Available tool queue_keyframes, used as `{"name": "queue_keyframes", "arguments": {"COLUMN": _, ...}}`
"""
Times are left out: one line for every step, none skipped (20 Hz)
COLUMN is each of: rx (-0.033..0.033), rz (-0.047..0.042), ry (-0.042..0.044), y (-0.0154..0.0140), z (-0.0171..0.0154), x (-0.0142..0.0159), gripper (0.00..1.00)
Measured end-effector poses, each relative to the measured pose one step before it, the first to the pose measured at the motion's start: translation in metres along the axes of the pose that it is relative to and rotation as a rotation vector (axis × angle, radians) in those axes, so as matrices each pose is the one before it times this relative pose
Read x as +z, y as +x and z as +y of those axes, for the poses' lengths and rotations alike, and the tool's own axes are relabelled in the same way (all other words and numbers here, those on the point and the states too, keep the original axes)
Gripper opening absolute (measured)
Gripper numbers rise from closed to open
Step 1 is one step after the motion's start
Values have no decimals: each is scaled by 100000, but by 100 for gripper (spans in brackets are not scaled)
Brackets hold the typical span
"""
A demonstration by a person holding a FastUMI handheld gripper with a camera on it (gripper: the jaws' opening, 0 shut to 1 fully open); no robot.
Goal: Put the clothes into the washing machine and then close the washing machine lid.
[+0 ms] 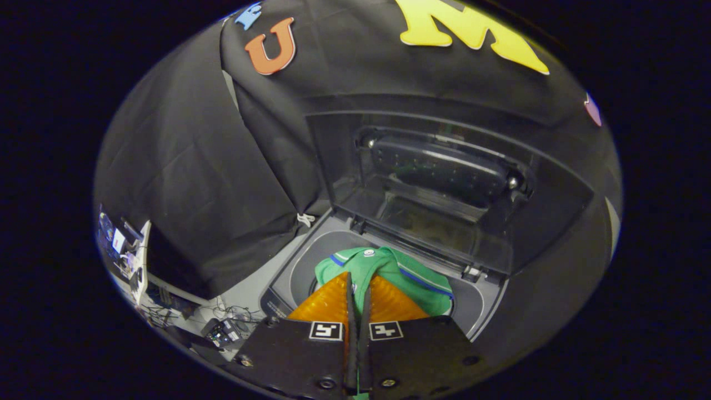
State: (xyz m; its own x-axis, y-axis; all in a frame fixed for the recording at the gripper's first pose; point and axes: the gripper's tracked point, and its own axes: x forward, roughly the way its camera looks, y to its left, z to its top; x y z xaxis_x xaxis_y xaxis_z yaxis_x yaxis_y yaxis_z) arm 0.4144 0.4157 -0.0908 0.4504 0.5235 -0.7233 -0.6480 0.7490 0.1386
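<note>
Above washer drum (300, 272), claw (358, 291) pinching green shirt (389, 269), pointing down.

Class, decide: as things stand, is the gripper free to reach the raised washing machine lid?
Probably not yet: the gripper is shut on the green shirt over the drum opening. The lid stands open beyond it, with nothing between them.

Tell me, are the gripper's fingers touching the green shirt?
Touching. In the gripper view the fingers are closed on a fold of the green shirt, which hangs over the washing machine opening.
</note>
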Motion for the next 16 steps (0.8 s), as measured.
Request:
{"name": "queue_keyframes", "arguments": {"rx": -209, "rz": 843, "ry": 185, "y": 634, "z": -117, "x": -606, "gripper": 5}}
{"name": "queue_keyframes", "arguments": {"rx": -453, "rz": 681, "ry": -13, "y": 597, "z": -235, "x": -373, "gripper": 5}}
{"name": "queue_keyframes", "arguments": {"rx": -629, "rz": 1081, "ry": 336, "y": 720, "z": -261, "x": -586, "gripper": 5}}
{"name": "queue_keyframes", "arguments": {"rx": -191, "rz": 968, "ry": 381, "y": 634, "z": -138, "x": -417, "gripper": 5}}
{"name": "queue_keyframes", "arguments": {"rx": -586, "rz": 1035, "ry": 111, "y": 663, "z": -196, "x": -475, "gripper": 4}}
{"name": "queue_keyframes", "arguments": {"rx": -608, "rz": 1094, "ry": 73, "y": 701, "z": -213, "x": -397, "gripper": 5}}
{"name": "queue_keyframes", "arguments": {"rx": -371, "rz": 1150, "ry": 310, "y": 587, "z": -68, "x": -662, "gripper": 5}}
{"name": "queue_keyframes", "arguments": {"rx": -454, "rz": 1192, "ry": 654, "y": 670, "z": -90, "x": -371, "gripper": 5}}
{"name": "queue_keyframes", "arguments": {"rx": -219, "rz": 1100, "ry": 947, "y": 519, "z": -75, "x": -452, "gripper": 5}}
{"name": "queue_keyframes", "arguments": {"rx": -395, "rz": 1050, "ry": 657, "y": 613, "z": -150, "x": -359, "gripper": 5}}
{"name": "queue_keyframes", "arguments": {"rx": -762, "rz": 1503, "ry": 397, "y": 546, "z": -203, "x": -504, "gripper": 5}}
{"name": "queue_keyframes", "arguments": {"rx": -253, "rz": 1058, "ry": 90, "y": 394, "z": -106, "x": -281, "gripper": 5}}
{"name": "queue_keyframes", "arguments": {"rx": -602, "rz": 435, "ry": -249, "y": 395, "z": -159, "x": -173, "gripper": 5}}
{"name": "queue_keyframes", "arguments": {"rx": -488, "rz": 211, "ry": -81, "y": 156, "z": -57, "x": 40, "gripper": 5}}
{"name": "queue_keyframes", "arguments": {"rx": -119, "rz": 41, "ry": -3, "y": 94, "z": 26, "x": 43, "gripper": 5}}
{"name": "queue_keyframes", "arguments": {"rx": -91, "rz": -8, "ry": 131, "y": 62, "z": 6, "x": -216, "gripper": 5}}
